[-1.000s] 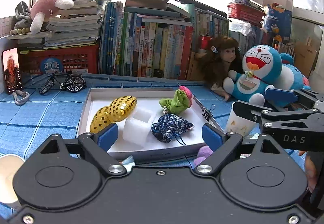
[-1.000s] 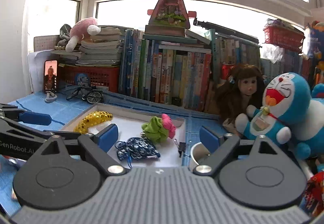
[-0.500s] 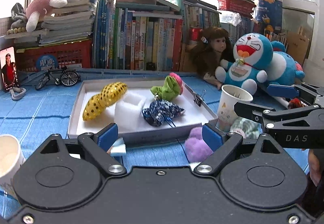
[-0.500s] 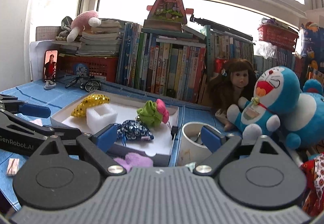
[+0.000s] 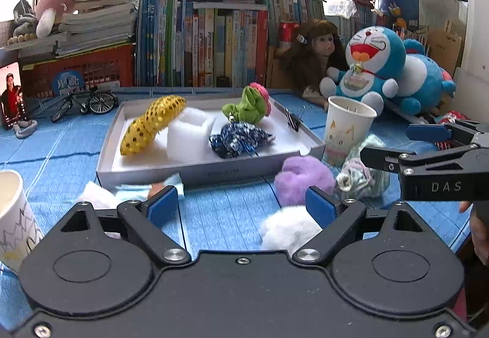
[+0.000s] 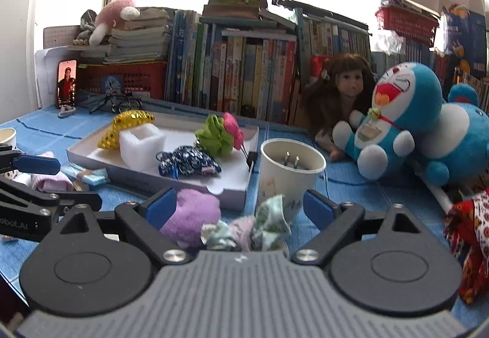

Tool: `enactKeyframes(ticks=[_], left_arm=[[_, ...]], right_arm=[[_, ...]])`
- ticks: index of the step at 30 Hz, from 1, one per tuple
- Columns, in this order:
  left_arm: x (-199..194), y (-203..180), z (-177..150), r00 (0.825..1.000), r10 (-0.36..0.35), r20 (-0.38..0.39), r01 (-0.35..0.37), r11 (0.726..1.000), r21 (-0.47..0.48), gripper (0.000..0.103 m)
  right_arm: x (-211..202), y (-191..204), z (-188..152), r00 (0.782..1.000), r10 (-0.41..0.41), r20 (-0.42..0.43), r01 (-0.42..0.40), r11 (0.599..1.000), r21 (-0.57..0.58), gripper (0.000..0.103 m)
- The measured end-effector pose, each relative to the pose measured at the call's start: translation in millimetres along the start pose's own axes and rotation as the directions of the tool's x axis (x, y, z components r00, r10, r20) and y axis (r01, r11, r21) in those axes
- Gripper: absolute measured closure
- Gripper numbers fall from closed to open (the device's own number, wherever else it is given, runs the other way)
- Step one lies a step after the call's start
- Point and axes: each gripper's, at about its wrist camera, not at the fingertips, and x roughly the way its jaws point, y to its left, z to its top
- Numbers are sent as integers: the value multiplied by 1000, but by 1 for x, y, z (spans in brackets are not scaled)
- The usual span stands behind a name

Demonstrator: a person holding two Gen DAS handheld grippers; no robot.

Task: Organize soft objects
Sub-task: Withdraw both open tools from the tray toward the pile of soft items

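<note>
left tool (image 5: 241,206) spread, holding nothing | right tool (image 6: 240,208) spread, holding nothing | purple pompom (image 6: 191,216) and crumpled green cloth (image 6: 269,222) on table (image 5: 223,216) just before white tray (image 5: 207,173) | left view only: white fluffy ball (image 5: 288,228) | right view only: plug prongs inside paper cup (image 6: 290,173)

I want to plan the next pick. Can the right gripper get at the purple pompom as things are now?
Probably yes. The right gripper is open, and the purple pompom lies on the cloth in front of the tray, by its left finger. Only the crumpled cloth lies close beside it.
</note>
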Motion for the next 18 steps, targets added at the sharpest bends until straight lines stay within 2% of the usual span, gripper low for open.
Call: enactKeyframes(ticks=[18], left_arm=[[4,-20,-32,994,-61,-92,62,998,12,13]], right_arm=[[15,-20,-25,996,-26,-87,31,997,66,8]])
